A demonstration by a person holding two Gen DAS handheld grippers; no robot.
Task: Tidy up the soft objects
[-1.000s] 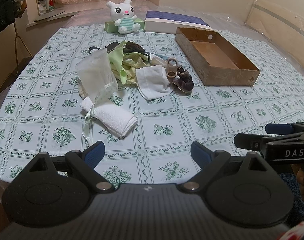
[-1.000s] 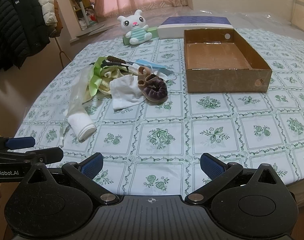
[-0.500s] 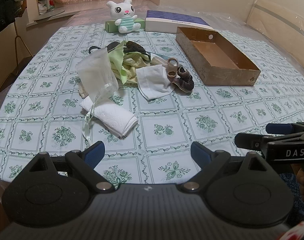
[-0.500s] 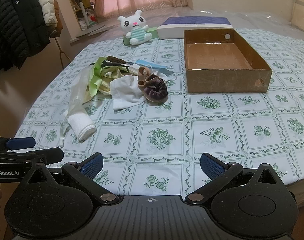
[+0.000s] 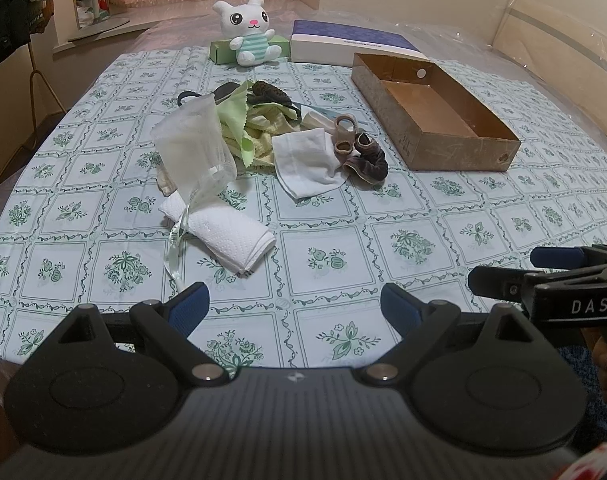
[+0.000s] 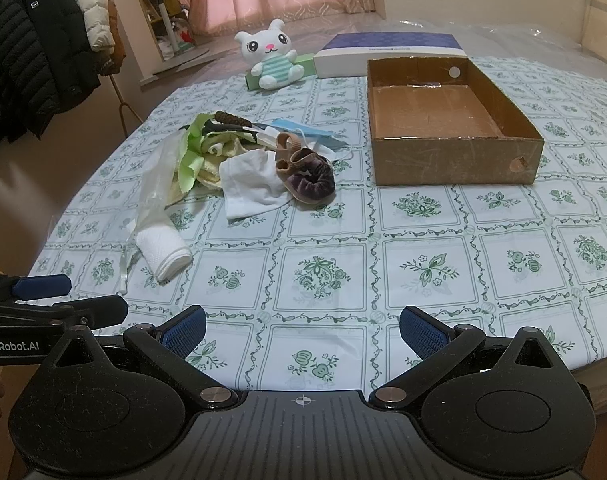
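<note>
The table (image 5: 455, 216), under a green-patterned cloth, fills both views. On it, to my right, stands the open cardboard box (image 6: 455, 168); its brown floor is bare, with nothing in it. Behind the box lies a flat purple-and-white carton (image 6: 387, 50), and beside that a white plush rabbit (image 5: 249, 32) sits against a small green box (image 5: 219, 50). The soft objects lie in one loose pile (image 5: 263, 132) left of the cardboard box and apart from it: a clear plastic bag (image 5: 195, 152), a green cloth (image 5: 235, 120), a yellow cloth (image 6: 215, 166), a white cloth (image 5: 307, 162), a folded white towel (image 5: 231, 238) nearest me, a purple scrunchie (image 6: 311, 180) and a tan band (image 5: 345, 136).

Only my right view shows the coats (image 6: 35, 60) hanging on a rack at far left and a blue face mask (image 6: 307, 130) behind the pile. Only my left view shows the dark items (image 5: 267, 92) at the pile's far side clearly, though I cannot tell what they are.

My left gripper (image 5: 293, 306) hangs over the near table edge, its blue-padded fingers spread wide, holding nothing and touching nothing. My right gripper (image 6: 301, 326) is likewise wide apart and empty, well short of the pile. Each gripper appears side-on at the edge of the other's view.
</note>
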